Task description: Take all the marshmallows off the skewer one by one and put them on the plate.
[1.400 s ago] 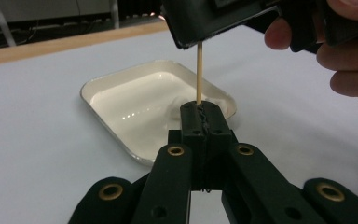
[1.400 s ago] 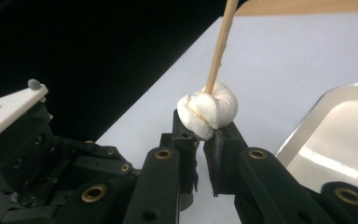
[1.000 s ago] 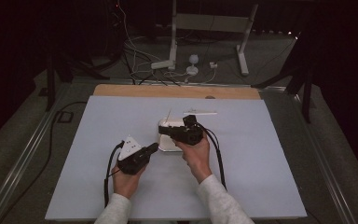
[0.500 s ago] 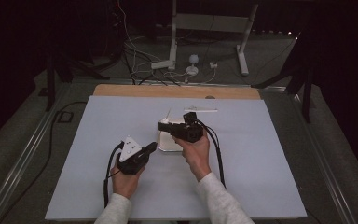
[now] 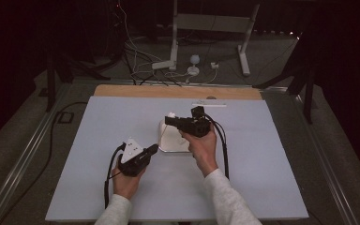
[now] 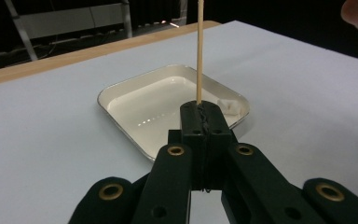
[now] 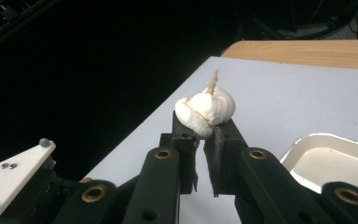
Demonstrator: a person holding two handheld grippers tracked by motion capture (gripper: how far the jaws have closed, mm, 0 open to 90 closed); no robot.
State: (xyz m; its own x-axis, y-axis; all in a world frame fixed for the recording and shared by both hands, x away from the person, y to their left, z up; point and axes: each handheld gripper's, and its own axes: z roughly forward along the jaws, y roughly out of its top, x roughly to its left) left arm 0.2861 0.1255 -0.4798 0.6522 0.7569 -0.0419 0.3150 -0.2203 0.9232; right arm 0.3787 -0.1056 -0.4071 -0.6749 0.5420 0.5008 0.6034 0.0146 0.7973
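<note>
Barely anything has shifted since the earlier frames — your right hand has edged a little toward the far side of the tray, your left hand sits where it was.

Surface: pale blue-grey flat table sheet [image 5: 272, 154] with a light wooden strip [image 5: 178, 91] along its far edge. Beyond it, dark room, grey floor, white metal stand legs [image 5: 173, 42] and a tangle of loose cables [image 5: 140, 61]. Metal rails run along both sides of the table.

Shallow cream-white square enamel tray [image 5: 171, 140] lies mid-table, between your two hands; a small white lump [image 6: 228, 105] rests inside at one corner in the left gripper view.

Your left black two-jaw gripper [image 6: 200, 114] is pressed together on a thin wooden skewer stick [image 6: 199, 46] — the stick stands upright out of the jaw tips, in front of the tray. From the high view this gripper [image 5: 151, 150] points at the tray's near-left edge, just beside it.

Your right black two-jaw gripper [image 7: 204, 127] is clamped on a soft white marshmallow-like lump [image 7: 205, 109], squashed between the jaw tips, with a short tan point [image 7: 213, 79] poking out of its top. In the high view this gripper [image 5: 169, 120] hovers above the tray's far-left corner, jaws pointing left, the white lump at its tip.

The two grippers are apart, the tray's left side between them. The skewer's upper end runs out of the left gripper view, so you cannot tell from it whether the point in the lump is that stick.
</note>
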